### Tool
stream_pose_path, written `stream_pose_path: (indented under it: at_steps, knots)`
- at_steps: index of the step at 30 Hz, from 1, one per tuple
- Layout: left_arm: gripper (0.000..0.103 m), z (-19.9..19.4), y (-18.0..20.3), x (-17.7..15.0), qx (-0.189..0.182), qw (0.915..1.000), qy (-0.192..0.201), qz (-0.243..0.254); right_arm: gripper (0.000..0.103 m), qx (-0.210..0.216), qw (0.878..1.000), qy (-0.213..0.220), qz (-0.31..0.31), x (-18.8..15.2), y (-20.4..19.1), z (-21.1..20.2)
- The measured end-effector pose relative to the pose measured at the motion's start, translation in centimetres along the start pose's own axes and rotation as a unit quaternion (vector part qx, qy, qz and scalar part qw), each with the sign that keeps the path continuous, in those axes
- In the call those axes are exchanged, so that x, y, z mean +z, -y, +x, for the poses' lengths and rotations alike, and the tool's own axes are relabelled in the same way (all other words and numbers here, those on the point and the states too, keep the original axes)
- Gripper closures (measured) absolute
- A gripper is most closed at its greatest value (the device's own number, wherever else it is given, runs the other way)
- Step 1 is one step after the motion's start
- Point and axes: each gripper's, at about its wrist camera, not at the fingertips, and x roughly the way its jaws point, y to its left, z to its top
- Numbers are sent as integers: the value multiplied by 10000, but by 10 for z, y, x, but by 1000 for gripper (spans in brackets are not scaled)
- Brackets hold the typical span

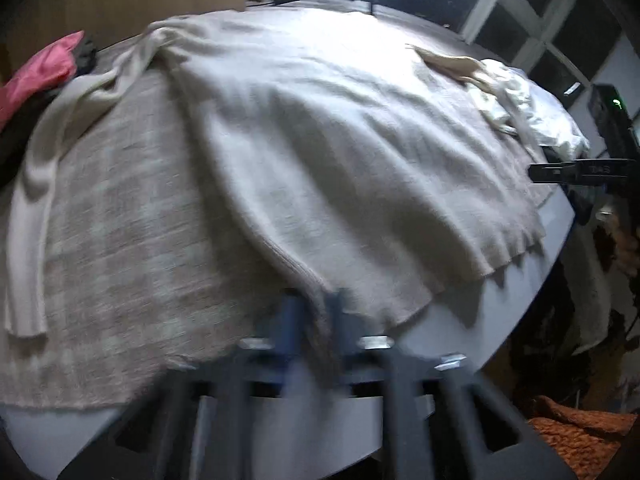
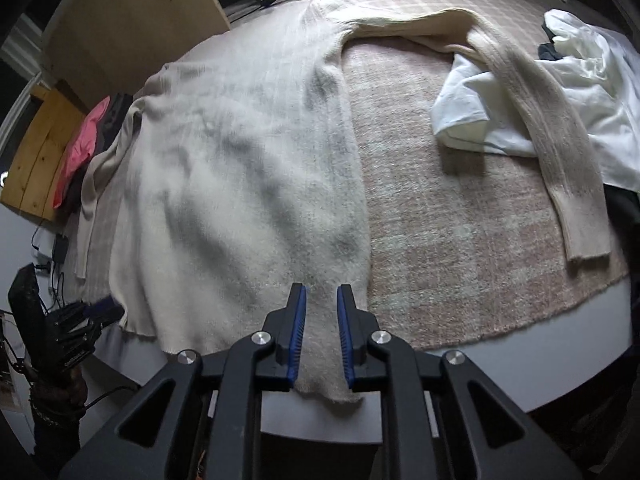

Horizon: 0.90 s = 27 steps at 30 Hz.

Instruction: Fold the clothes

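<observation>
A cream knit sweater (image 1: 304, 152) lies spread on a pinkish plaid blanket (image 1: 112, 240) over the table. It also shows in the right wrist view (image 2: 240, 168), with one sleeve (image 2: 552, 128) stretched to the right. My left gripper (image 1: 316, 308) is shut on the sweater's near hem; this view is blurred. It appears at the left edge of the right wrist view (image 2: 100, 312). My right gripper (image 2: 322, 300) is open, its blue pads just above the sweater's near hem, holding nothing. It shows at the right edge of the left wrist view (image 1: 536, 172).
A white garment (image 2: 540, 80) lies crumpled at the blanket's right side, partly under the sleeve. Pink and dark clothes (image 2: 84, 148) are piled at the left by a wooden crate (image 2: 36, 148). The table's bare grey edge (image 2: 560, 360) runs along the front.
</observation>
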Motion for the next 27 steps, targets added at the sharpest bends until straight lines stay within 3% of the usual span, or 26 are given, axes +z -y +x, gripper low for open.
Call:
stream_pose_path:
  at_steps: [5, 10, 12, 14, 16, 21, 27]
  knots:
    - [98, -52, -12, -7, 242, 9982, 542, 68, 87, 42, 9999, -21, 120, 8, 7, 0]
    - [99, -39, -41, -20, 864, 9961, -82, -186, 86, -245, 9988, 409, 71, 48, 20, -20]
    - [95, -39, -42, -22, 1051, 9937, -210, -330, 75, -469, 9973, 558, -66, 72, 26, -28]
    - [90, -52, -35, -20, 1101, 9932, -15, -375, 64, -826, 9937, 715, -253, 97, 33, -36]
    - [90, -65, -23, -14, 1138, 9926, 168, -380, 61, -1142, 9901, 769, -290, 116, 48, -43]
    - [90, -62, 38, 29, 477, 9975, 501, -151, 60, -1239, 9901, 653, -16, 131, 113, -55]
    - [90, 3, 129, 122, -464, 9976, 475, 217, 60, -605, 9979, 213, -71, 85, 152, -40]
